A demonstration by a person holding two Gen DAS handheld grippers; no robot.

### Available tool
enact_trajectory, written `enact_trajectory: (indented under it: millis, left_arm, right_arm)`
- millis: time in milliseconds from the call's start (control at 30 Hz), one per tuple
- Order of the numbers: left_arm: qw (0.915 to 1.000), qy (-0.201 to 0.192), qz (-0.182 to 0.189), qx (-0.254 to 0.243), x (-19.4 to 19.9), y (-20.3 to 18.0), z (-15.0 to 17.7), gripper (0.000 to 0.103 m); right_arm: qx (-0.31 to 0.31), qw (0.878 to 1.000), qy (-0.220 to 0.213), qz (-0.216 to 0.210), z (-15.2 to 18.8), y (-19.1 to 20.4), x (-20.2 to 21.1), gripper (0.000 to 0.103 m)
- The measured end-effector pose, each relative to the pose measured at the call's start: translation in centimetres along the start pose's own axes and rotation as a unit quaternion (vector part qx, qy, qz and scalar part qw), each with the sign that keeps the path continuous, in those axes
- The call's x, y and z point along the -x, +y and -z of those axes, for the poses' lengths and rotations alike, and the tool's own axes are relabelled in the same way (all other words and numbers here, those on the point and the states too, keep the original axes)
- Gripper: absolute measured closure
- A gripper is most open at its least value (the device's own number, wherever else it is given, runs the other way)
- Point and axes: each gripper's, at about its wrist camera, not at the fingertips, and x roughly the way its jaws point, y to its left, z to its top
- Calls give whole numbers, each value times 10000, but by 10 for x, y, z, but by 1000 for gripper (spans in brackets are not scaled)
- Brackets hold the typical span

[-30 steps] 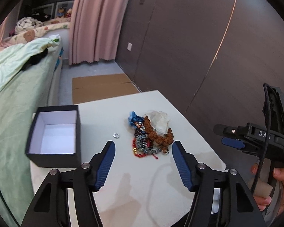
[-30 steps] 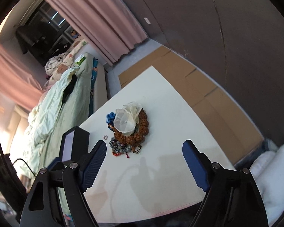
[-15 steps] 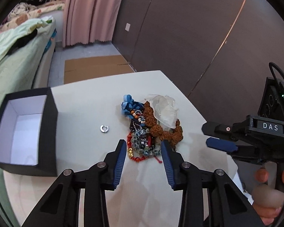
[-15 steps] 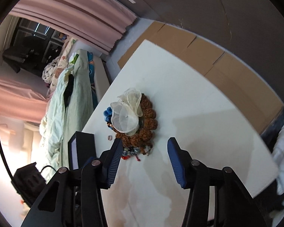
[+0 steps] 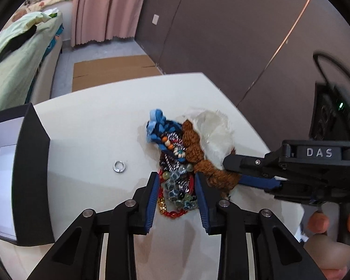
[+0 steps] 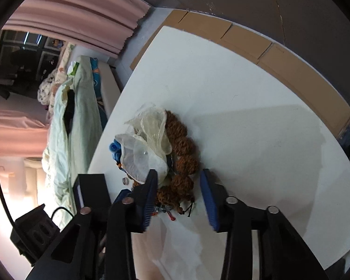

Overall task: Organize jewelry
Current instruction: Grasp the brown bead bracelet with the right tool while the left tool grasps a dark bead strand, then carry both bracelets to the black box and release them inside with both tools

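A tangled pile of jewelry [image 5: 177,163] lies on the white table [image 5: 93,128]: glass and red bead strands, a blue fabric piece [image 5: 155,126], a brown seed-bead bracelet [image 5: 193,144] and a sheer white pouch [image 5: 215,135]. My left gripper [image 5: 176,182] is open, its fingers straddling the bead strands [image 5: 178,186] at the pile's near end. My right gripper [image 6: 178,184] is open around the brown bracelet [image 6: 182,161], beside the pouch [image 6: 144,147]; it also shows in the left wrist view [image 5: 252,175]. A small silver ring [image 5: 119,165] lies apart, left of the pile.
An open black box with a white inside [image 5: 30,163] stands at the table's left; it shows edge-on in the right wrist view [image 6: 91,191]. A bed with green bedding [image 5: 16,53] lies beyond it. Cardboard [image 5: 114,70] covers the floor. A dark wall [image 5: 221,35] runs along the right.
Both grippers moved forward onto the pile and narrowed their jaws. The left now straddles the bead strands, the right the brown bracelet.
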Motion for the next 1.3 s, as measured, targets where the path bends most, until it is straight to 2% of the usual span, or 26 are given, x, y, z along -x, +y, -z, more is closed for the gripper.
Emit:
enact_trajectory:
  millis: [100,167,200,400,800,1300]
  left_arm:
    - [9999,24,-119,-72,-2,-2,3,89]
    - [9999,-10,-113,-47,2,-1,4,91]
    - [9999,-67,-86,-14,6,0,4,94]
    - [9993,-358,28,66,31,0,3,94]
    - [9961,-793,228,324,74,7,2,94]
    - [9880,-1433,231,528,139,31,7,94]
  right_arm:
    - [-33,10000,25,-30,0,0,-3,73]
    - [-71,9999,-35,-82,-1,-4,1,82]
    - [-90,9999,-64,-132,-1,-5,3,82]
    - [71,9972,-390,-630,2,-2,28,82]
    - [718,9862,-924,-1168,17,19,69,82]
    - [1330,9677,-1185,-1785,40,50,87,82]
